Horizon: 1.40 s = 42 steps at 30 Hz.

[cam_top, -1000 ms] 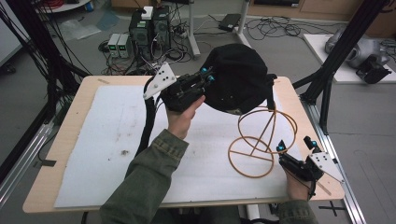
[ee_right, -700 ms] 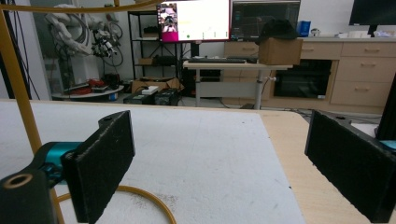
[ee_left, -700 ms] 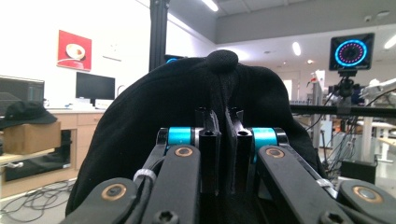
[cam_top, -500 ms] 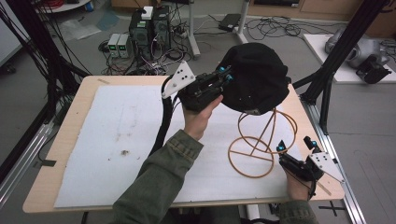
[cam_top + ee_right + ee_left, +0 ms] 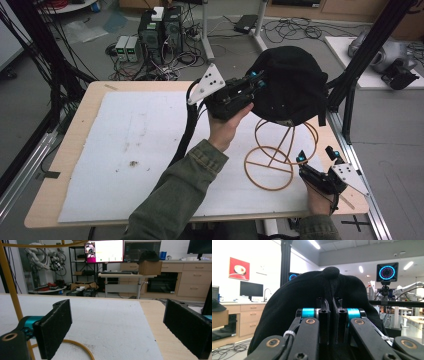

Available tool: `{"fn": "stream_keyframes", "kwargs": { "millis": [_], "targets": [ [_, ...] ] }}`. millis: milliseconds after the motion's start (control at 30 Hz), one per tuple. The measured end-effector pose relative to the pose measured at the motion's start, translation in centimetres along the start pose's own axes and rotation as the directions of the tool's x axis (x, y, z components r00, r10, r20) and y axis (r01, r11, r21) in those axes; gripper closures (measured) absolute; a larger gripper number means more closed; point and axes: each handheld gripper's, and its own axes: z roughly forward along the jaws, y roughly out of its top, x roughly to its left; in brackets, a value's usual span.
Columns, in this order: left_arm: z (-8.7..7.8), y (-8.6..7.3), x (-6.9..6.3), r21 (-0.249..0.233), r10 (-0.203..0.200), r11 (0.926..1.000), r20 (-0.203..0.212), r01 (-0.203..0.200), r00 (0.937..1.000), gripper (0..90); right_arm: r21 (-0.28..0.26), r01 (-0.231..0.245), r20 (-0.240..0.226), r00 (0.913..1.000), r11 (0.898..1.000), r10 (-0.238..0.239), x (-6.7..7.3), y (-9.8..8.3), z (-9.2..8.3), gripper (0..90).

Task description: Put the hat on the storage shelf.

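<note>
A black cap (image 5: 292, 85) sits over the top of a yellow wire stand (image 5: 280, 150) at the right of the table. My left gripper (image 5: 256, 80) is shut on the cap's left side, the fabric pinched between its jaws. In the left gripper view the black cap (image 5: 329, 290) rises just beyond the closed left gripper (image 5: 331, 302). My right gripper (image 5: 315, 156) rests low at the table's front right, open, beside the stand's base ring. In the right gripper view the open right gripper (image 5: 117, 325) holds nothing, and the stand's yellow wire (image 5: 10, 287) runs along the left.
A white sheet (image 5: 125, 150) covers most of the wooden table (image 5: 75, 145). Black frame posts (image 5: 370, 45) stand at the table's right and left. Cables and equipment boxes (image 5: 160, 30) lie on the floor behind the table.
My left gripper has carried the black cap rightward and set it over the top of the wire stand. The right gripper has stayed in place.
</note>
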Motion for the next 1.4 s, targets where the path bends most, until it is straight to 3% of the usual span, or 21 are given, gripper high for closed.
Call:
{"fn": "stream_keyframes", "kwargs": {
  "millis": [400,833,1167,1267,1400],
  "targets": [
    [1.2,-1.1,-1.0,0.049,-0.002,0.9988,0.027,0.000,0.9996,85.5,-0.006,-0.001,-0.001,1.0000,1.000,0.001,0.0,0.0,0.1,7.4],
    [1.9,-2.2,-1.8,0.121,-0.005,0.9927,0.060,-0.002,0.9982,85.5,0.001,0.003,-0.001,1.0000,1.000,-0.003,-0.1,-0.1,0.0,7.4],
    [2.3,-2.7,-2.2,0.230,-0.008,0.9732,0.049,-0.004,0.9988,85.4,0.003,0.003,0.000,1.0000,1.000,-0.003,-0.1,-0.1,0.0,7.4],
    [2.5,-2.8,-2.4,0.260,-0.018,0.9657,0.057,0.002,0.9982,85.4,0.001,0.000,0.000,1.0000,1.000,0.000,-0.1,-0.1,0.0,7.4],
    [2.6,-2.9,-2.7,0.303,0.001,0.9528,0.057,-0.019,0.9984,85.2,-0.001,0.004,0.003,1.0000,1.000,-0.004,-0.1,-0.1,0.0,7.4]
  ]
}}
